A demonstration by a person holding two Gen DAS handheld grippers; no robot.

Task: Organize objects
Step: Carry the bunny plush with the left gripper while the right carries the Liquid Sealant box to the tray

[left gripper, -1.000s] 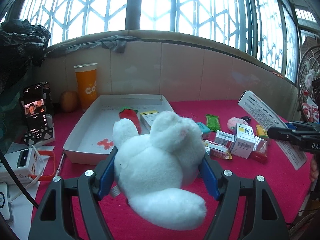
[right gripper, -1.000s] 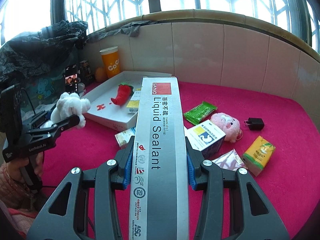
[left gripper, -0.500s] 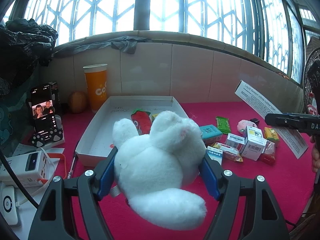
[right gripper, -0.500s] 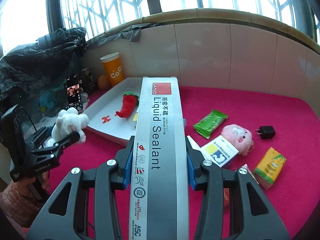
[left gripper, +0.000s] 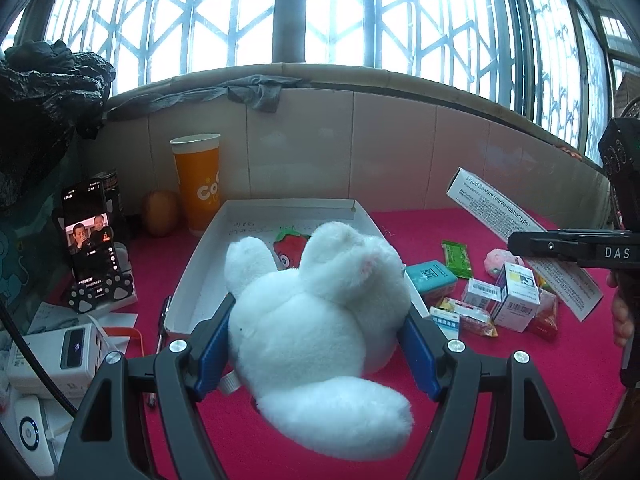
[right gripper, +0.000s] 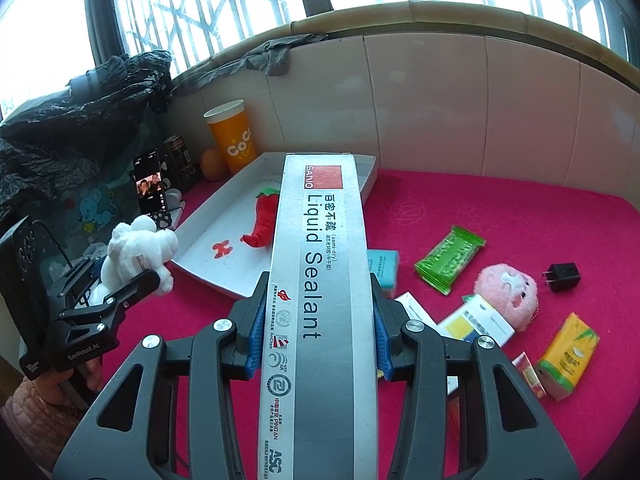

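Note:
My left gripper (left gripper: 316,344) is shut on a white plush rabbit (left gripper: 320,316), held above the red cloth just in front of the white tray (left gripper: 192,280). The rabbit also shows in the right wrist view (right gripper: 136,252). My right gripper (right gripper: 318,332) is shut on a long grey Liquid Sealant box (right gripper: 320,280), held above the cloth, its far end over the tray's (right gripper: 224,248) right edge. The box shows at the right in the left wrist view (left gripper: 520,240). A red plush chili (right gripper: 264,220) lies in the tray.
On the red cloth to the right lie a green packet (right gripper: 448,258), a pink plush (right gripper: 506,290), a black charger plug (right gripper: 562,276), a yellow packet (right gripper: 568,354) and several small boxes (left gripper: 516,296). An orange cup (left gripper: 198,184), a phone on a stand (left gripper: 92,240) and a power bank (left gripper: 56,352) stand left.
Both grippers have risen and pulled back a little with their loads. The tray and loose items now sit farther off in both views. Neither grip has changed.

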